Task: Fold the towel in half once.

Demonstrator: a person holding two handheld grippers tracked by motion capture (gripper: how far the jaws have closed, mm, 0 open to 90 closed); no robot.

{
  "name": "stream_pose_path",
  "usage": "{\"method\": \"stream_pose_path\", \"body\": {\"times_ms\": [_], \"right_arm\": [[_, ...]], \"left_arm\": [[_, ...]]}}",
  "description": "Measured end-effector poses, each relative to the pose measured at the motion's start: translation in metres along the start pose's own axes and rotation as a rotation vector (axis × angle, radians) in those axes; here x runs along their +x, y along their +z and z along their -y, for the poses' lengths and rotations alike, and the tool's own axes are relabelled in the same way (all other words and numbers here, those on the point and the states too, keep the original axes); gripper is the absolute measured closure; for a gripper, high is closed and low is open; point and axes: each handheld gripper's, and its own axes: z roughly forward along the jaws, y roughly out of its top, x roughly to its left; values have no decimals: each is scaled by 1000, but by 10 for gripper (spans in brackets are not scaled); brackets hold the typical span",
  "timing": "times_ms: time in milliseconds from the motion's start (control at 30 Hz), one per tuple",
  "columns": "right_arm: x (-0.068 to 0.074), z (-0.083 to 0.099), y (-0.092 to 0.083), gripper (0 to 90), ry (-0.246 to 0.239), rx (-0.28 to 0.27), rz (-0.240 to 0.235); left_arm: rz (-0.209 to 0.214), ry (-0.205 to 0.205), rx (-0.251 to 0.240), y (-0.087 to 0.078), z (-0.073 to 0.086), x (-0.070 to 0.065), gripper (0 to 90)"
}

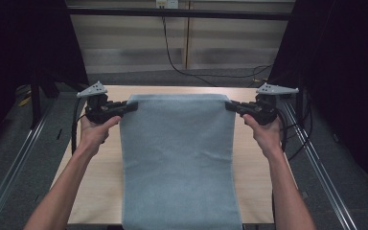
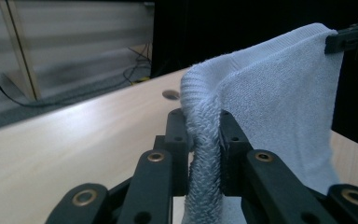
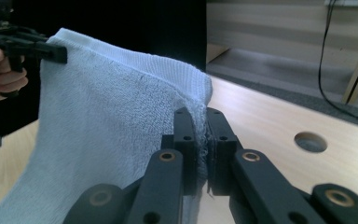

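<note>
You've got the towel lifted by its two far corners: left gripper pinches one, right gripper the other, jaws clamped on the hem. Its near end hangs over the table front edge. Keep both hands level and the top edge taut. Bare wood lies either side; a dark frame stands close outside each hand.

Setting: laboratory-style recording bay. Central landmark: pale wooden table with a round hole in its top. Beside the table on both sides: metal floor rails. Behind it: black cables trailing over grey flooring. Flanking it: black curtains.
</note>
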Motion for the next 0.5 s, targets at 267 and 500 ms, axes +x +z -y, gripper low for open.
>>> {"method": "stream_pose_path", "body": {"times_ms": [267, 500], "right_arm": [[-4, -47, -14, 855, -44, -55, 59], [0, -53, -28, 855, -41, -110, 28]], "left_arm": [[-27, 22, -25, 6, -43, -3, 779], [-7, 44, -10, -1, -45, -11, 779]]}}
